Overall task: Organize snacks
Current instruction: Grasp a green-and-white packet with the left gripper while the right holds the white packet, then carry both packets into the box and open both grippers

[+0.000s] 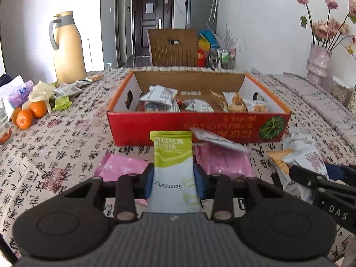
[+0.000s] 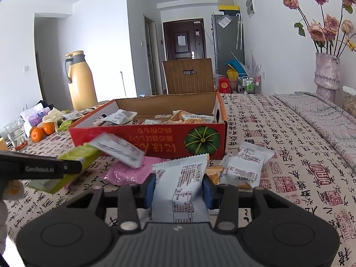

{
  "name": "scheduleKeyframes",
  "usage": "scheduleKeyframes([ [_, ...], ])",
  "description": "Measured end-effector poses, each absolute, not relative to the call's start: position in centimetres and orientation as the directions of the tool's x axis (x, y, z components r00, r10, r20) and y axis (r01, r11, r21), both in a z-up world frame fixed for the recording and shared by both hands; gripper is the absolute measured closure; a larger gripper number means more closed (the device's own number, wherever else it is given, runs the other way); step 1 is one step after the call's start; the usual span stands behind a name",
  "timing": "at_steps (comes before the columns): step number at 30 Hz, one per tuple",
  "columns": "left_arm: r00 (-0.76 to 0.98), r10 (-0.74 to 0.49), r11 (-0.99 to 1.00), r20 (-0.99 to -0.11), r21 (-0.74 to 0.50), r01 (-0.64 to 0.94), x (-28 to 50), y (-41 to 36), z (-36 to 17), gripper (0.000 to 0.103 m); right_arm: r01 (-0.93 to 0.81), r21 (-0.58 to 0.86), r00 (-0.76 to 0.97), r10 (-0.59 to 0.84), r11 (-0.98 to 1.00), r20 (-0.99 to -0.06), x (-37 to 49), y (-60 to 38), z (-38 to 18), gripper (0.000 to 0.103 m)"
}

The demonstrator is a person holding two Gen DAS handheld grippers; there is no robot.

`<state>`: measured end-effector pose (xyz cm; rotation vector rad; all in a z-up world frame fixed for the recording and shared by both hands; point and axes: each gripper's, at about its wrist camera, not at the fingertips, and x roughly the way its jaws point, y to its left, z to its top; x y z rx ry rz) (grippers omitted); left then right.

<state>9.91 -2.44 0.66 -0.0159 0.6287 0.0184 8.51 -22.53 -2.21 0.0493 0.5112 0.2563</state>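
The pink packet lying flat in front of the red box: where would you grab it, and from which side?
Probably by its near edge. The pink packet lies flat on the tablecloth, so the fingers should come in low from the near side and pinch the thin sealed edge. Its far end sits close to the box, and a white packet overhangs it.

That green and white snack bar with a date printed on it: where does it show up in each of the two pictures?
Left wrist view: the green and white bar stands bottom centre, clamped between the left gripper pads.
Right wrist view: the same bar juts in from the lower left, seen side-on.
Shared landmark: the red box with a pumpkin picture, just behind the bar in both.
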Motion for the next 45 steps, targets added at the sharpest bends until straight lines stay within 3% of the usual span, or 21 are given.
scheduleKeyframes([
  [28, 0.893, -0.025, 0.999, -0.450, -0.037, 0.010, 14.0, -2.0, 6.0, 0.065, -0.245, 0.087, 0.885, 0.259, 0.966, -0.386, 14.4, -20.3, 2.2, 0.061],
  [45, 0.895, -0.013, 0.999, -0.447, -0.037, -0.003, 21.9, -2.4, 6.5, 0.065, -0.232, 0.077, 0.895, 0.244, 0.970, -0.374, 22.8, -19.3, 3.9, 0.061],
])
